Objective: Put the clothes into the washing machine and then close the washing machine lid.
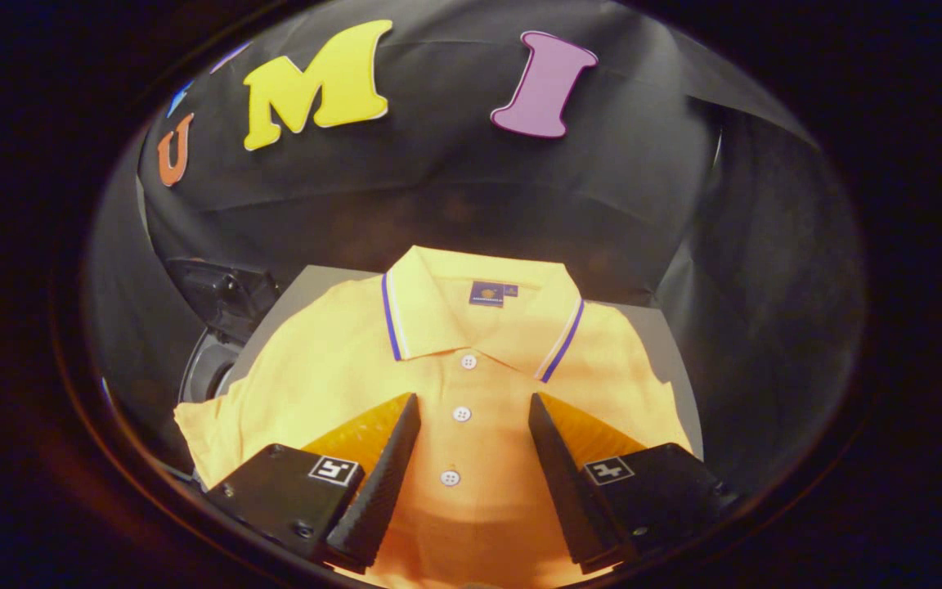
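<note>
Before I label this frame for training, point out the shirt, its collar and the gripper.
shirt (316, 368): gripper view, chest panel.
collar (438, 307): gripper view, folded flap.
gripper (473, 409): gripper view, open gap between fingertips, above the shirt.

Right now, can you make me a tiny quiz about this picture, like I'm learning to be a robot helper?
1. True or false: the gripper is open, with its fingers apart.
2. What lies between the fingers? A) a blue towel B) the button placket of the yellow polo shirt C) a sock
3. Fill in: the shirt lies on a grey ____.

Key: 1 true. The fingers touch neither side of the placket. 2 B: three white buttons run down the middle. 3 surface. A dark round opening sits beyond the shirt's sleeve, possibly the washing machine.
</note>
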### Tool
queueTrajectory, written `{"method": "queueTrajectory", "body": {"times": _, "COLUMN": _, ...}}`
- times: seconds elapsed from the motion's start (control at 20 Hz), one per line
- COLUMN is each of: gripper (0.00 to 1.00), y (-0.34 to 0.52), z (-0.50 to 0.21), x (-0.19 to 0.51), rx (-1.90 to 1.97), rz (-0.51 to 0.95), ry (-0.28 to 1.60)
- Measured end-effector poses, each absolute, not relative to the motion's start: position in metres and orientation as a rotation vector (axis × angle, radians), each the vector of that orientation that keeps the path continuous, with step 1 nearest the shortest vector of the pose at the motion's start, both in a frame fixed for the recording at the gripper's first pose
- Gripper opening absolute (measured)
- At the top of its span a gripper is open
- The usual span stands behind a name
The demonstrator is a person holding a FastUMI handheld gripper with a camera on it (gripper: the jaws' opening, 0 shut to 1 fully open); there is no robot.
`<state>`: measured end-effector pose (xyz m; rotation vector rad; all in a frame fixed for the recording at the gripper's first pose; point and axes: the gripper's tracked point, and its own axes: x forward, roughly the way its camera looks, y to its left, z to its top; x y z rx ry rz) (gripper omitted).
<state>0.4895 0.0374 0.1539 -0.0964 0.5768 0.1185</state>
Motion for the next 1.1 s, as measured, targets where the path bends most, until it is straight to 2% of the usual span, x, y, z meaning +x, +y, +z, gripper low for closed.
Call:
{"method": "queueTrajectory", "body": {"times": 0.05, "gripper": 0.84, "y": 0.039, "z": 0.153, "x": 0.49, "rx": -0.081, "rz": 0.128, "ry": 0.579}}
{"method": "queueTrajectory", "body": {"times": 0.1, "gripper": 0.71, "y": 0.04, "z": 0.152, "x": 0.492, "rx": -0.077, "rz": 0.127, "ry": 0.576}}
{"method": "queueTrajectory", "body": {"times": 0.25, "gripper": 0.63, "y": 0.04, "z": 0.151, "x": 0.49, "rx": -0.066, "rz": 0.102, "ry": 0.594}}
{"method": "queueTrajectory", "body": {"times": 0.4, "gripper": 0.23, "y": 0.043, "z": 0.152, "x": 0.486, "rx": -0.099, "rz": 0.078, "ry": 0.586}}
{"method": "queueTrajectory", "body": {"times": 0.45, "gripper": 0.21, "y": 0.044, "z": 0.151, "x": 0.486, "rx": -0.112, "rz": 0.077, "ry": 0.557}}
{"method": "queueTrajectory", "body": {"times": 0.5, "gripper": 0.11, "y": 0.045, "z": 0.154, "x": 0.484, "rx": -0.115, "rz": 0.079, "ry": 0.525}}
{"method": "queueTrajectory", "body": {"times": 0.6, "gripper": 0.07, "y": 0.053, "z": 0.154, "x": 0.474, "rx": -0.091, "rz": 0.123, "ry": 0.506}}
{"method": "queueTrajectory", "body": {"times": 0.75, "gripper": 0.06, "y": 0.058, "z": 0.166, "x": 0.461, "rx": -0.035, "rz": 0.149, "ry": 0.485}}
{"method": "queueTrajectory", "body": {"times": 1.1, "gripper": 0.06, "y": 0.087, "z": 0.245, "x": 0.418, "rx": 0.113, "rz": 0.228, "ry": 0.343}}
